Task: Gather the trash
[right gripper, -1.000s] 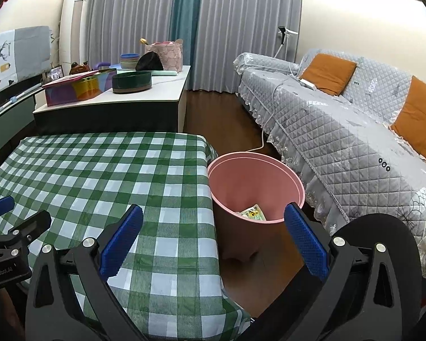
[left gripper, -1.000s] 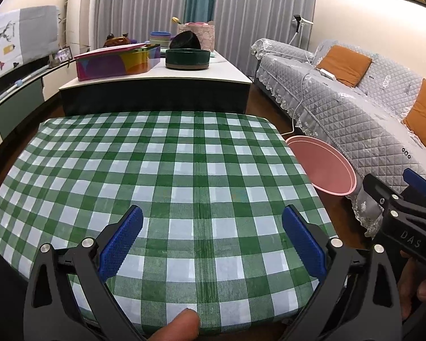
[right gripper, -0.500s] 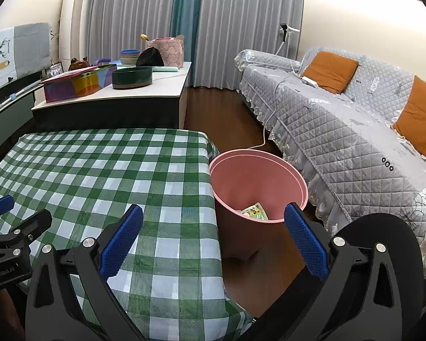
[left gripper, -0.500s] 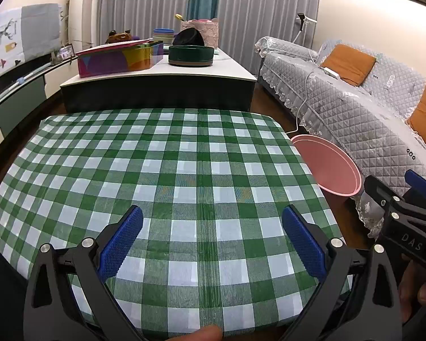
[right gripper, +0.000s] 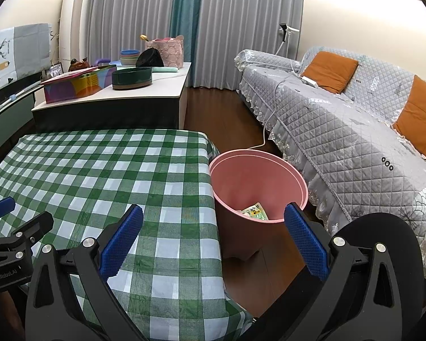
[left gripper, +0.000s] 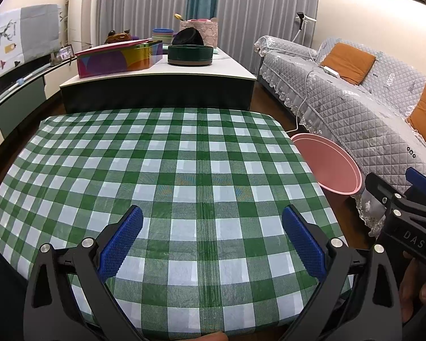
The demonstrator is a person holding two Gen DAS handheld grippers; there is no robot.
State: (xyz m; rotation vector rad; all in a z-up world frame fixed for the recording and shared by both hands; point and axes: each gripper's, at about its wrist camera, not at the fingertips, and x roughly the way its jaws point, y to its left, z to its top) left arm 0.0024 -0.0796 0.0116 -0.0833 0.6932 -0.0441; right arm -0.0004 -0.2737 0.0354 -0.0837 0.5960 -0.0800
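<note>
Pink plastic forms the trash bin [right gripper: 258, 187], which stands upright on the wood floor just beside the right edge of the checked tablecloth [left gripper: 184, 170], with its open mouth turned upward. Inside it, near the bottom, lies one small printed wrapper [right gripper: 254, 211]; its long axis seems to run roughly from left to right in the right wrist view, but it is too small to be sure.

Compared with one second ago, the left wrist view has risen a little and pulled back: more of the near cloth edge is seen now, and the thumb tip at the bottom of the frame has almost gone. In the right wrist view the bin has shifted slightly upward and the wrapper sits nearer the frame centre.

The left gripper [left gripper: 213, 241] hangs over the near part of the table, its blue pads [left gripper: 122, 241] spread wide with nothing between them. The right gripper [right gripper: 213, 241] hangs over the table corner and the bin, its fingers also spread wide and holding nothing. Beyond the table stands a low cabinet [left gripper: 156, 85], and a grey sofa [right gripper: 355, 130] is on the right.
</note>
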